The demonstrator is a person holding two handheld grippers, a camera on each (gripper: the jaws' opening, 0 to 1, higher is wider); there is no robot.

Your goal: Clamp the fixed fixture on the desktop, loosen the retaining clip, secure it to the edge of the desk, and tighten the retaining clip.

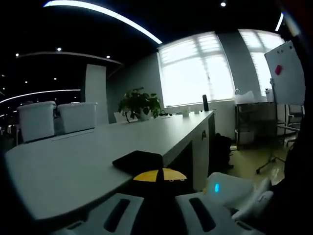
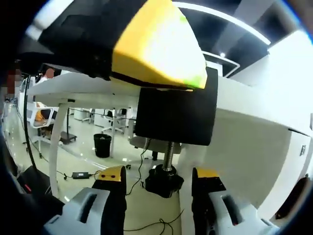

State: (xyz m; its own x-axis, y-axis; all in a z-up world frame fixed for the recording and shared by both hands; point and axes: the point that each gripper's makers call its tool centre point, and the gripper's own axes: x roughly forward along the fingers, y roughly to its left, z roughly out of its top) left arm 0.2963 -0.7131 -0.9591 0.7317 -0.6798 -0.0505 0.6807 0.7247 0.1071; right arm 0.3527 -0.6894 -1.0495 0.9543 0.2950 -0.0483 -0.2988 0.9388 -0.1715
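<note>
One clamp fixture [image 2: 161, 63] sits on the desk [image 1: 73, 161] edge, its single screw knob [image 2: 164, 180] hanging below, between the parted jaws of my right gripper [image 2: 159, 188], which grips nothing. My left gripper [image 1: 159, 213] is parted too, the fixture's black-and-yellow top just ahead. Two white chairs [image 1: 56, 117], one plant [image 1: 139, 104]. No readable writing, though it's dim.
</note>
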